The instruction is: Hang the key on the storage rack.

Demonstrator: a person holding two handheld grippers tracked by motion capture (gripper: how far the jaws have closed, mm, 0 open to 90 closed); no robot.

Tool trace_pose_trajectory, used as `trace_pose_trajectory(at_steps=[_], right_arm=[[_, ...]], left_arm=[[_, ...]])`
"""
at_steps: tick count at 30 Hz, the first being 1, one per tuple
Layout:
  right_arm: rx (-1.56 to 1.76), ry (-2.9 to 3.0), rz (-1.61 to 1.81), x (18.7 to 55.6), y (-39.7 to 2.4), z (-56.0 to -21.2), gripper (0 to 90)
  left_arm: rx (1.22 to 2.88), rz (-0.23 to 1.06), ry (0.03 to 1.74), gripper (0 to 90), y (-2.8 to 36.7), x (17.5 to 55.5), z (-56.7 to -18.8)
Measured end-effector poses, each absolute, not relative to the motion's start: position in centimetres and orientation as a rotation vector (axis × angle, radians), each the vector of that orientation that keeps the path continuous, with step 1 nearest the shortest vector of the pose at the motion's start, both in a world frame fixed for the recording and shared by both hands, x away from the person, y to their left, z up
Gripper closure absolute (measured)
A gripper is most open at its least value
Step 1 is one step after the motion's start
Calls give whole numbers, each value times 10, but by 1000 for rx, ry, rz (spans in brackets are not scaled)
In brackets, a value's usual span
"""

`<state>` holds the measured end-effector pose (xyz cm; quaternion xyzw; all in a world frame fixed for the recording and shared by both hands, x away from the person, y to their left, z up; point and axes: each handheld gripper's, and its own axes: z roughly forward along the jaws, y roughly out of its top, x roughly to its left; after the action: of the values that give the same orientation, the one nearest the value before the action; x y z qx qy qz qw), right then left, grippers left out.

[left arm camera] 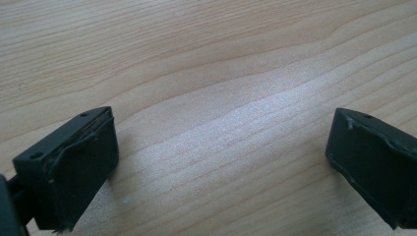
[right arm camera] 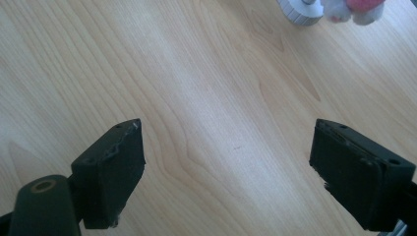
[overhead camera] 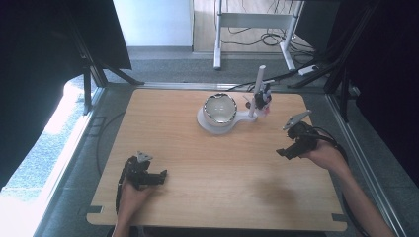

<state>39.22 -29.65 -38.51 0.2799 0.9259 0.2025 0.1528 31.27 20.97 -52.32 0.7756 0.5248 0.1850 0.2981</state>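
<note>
left gripper: jaws wide apart (low, near side) | right gripper: jaws wide apart

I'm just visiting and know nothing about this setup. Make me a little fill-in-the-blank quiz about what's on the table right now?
1. The bowl sits on a white ____, at the far side of the wooden table.
2. The jaws of the left gripper stand wide ____, with bare wood between them.
3. Between the jaws of the right gripper there is ____ held.
4. A white post rises upright to the ____ of the bowl, as seen in the high view.

Missing words: stand; open; nothing; right
</note>
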Motion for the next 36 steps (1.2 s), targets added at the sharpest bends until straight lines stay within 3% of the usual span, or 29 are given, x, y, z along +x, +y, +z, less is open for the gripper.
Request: trace_pose_trajectory(at_steps=[20, 36], right_arm=[[869, 2567, 717, 352, -322, -403, 74], [972, 2479, 867, 323, -328, -447, 64]], left_arm=[[2061, 491, 1397, 0, 209, 313, -523], [2046, 496, 1417, 0, 208, 311, -523]])
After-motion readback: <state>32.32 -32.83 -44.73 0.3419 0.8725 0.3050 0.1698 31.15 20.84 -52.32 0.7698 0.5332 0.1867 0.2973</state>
